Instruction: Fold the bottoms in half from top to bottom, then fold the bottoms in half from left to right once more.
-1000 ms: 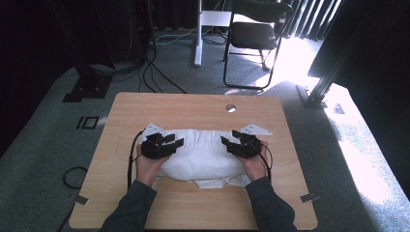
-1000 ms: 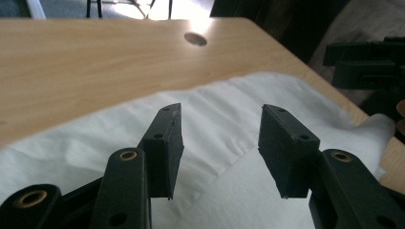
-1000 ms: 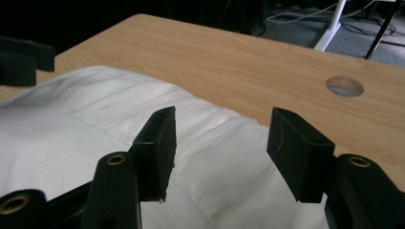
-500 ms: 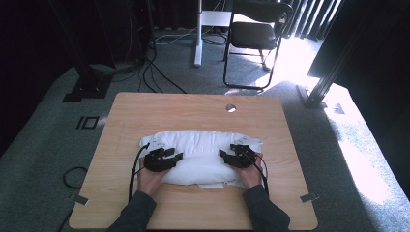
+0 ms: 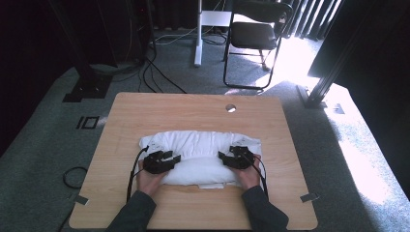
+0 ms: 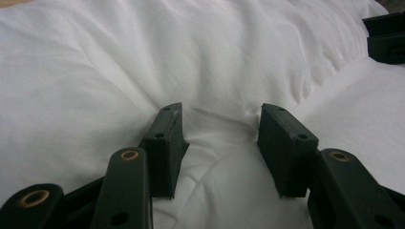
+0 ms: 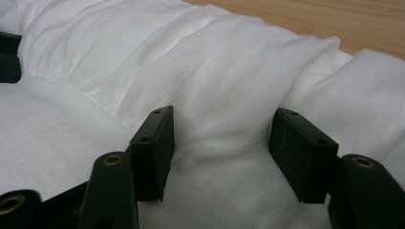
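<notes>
A thick white padded cloth [image 5: 200,144] lies bunched and folded over on the wooden table [image 5: 193,108], slightly toward the near edge. My left gripper [image 5: 168,158] grips its left end; in the left gripper view a puffy fold [image 6: 219,143] bulges between the half-spread pads [image 6: 167,143], creases running into them. My right gripper [image 5: 226,157] holds the right end the same way, a fold [image 7: 219,138] pinched between its pads [image 7: 298,157]. Each gripper view also catches the opposite gripper: the right one [image 6: 387,38], the left one [image 7: 7,55].
Bare wood surrounds the cloth, with a round cable hole [image 5: 230,108] near the table's far edge. Beyond the table stand a black chair [image 5: 254,34], a dark stand base [image 5: 87,89] and cables [image 5: 159,72] on grey carpet.
Both hands have come down and toward the near edge with the cloth, folding its near part over. The raised corners seen earlier have dropped, and the cloth now rests flatter on the table.
</notes>
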A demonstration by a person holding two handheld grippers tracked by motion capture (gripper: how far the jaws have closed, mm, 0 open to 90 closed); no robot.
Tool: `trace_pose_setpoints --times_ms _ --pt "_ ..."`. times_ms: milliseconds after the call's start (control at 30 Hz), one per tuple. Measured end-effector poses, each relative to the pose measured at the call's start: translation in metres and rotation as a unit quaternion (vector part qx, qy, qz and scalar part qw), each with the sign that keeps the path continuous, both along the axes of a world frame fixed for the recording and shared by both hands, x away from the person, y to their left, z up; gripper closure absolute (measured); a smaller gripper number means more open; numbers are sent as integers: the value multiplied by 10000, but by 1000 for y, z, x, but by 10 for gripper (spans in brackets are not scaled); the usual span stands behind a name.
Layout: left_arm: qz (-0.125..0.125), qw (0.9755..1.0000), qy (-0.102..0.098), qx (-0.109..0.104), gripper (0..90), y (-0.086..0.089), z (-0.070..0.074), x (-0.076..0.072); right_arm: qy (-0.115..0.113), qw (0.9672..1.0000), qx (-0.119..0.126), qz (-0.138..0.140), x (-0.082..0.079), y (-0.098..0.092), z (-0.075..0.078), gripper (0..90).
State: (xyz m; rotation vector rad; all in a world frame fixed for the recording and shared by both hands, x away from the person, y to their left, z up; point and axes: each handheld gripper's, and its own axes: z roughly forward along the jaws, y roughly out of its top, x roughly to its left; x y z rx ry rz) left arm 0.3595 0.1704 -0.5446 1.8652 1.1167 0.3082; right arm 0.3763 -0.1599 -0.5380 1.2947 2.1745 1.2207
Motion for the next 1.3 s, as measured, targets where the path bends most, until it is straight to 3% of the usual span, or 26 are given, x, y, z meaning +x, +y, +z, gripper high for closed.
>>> trace_pose_setpoints --times_ms 100,133,200,233,300,367,433,600,667,733,933,967,1000,1067,1200,1300 --pt "72 10000 -64 19 480 4 8 -3 -3 10000 1 5 0 0 1 408" --pt "257 9994 -174 158 416 10 17 -5 -4 10000 -4 5 0 -1 0 407" --pt "357 9988 -226 263 334 13 19 -6 13 10000 0 5 0 -1 0 407" --pt "556 9969 -263 485 288 18 23 -6 12 10000 -1 3 0 -1 0 407" --pt "826 9942 -149 677 254 29 23 -5 14 10000 6 0 0 -1 -1 407" --pt "979 9928 -33 686 229 40 20 -5 10 10000 -5 -3 0 0 -1 406" --pt "981 9928 138 667 175 47 14 -3 13 10000 -11 -1 0 0 -2 406" --pt "1113 9894 475 806 91 50 -1 5 15 10000 -14 -4 0 0 -2 404" --pt "1205 9883 511 783 73 51 -5 7 21 10000 -9 -2 0 0 -2 402" --pt "1376 9845 540 944 20 51 -8 8 18 10000 -13 7 0 0 -2 401" --pt "1542 9811 528 1046 14 51 -8 8 19 10000 -21 11 0 0 -2 399" --pt "1635 9791 564 1066 14 51 -8 8 20 10000 -20 9 0 0 -2 399" --pt "1635 9791 564 1066 3 51 -8 8 20 10000 -20 9 0 0 -2 399" --pt "1758 9767 532 1112 3 53 -10 3 7 10000 -37 0 -1 0 -2 396" --pt "1775 9760 539 1138 3 52 -10 2 10 10000 -65 7 0 1 -3 395" --pt "1644 9778 546 1183 21 51 -8 2 4 10000 -67 2 -1 2 -2 396"
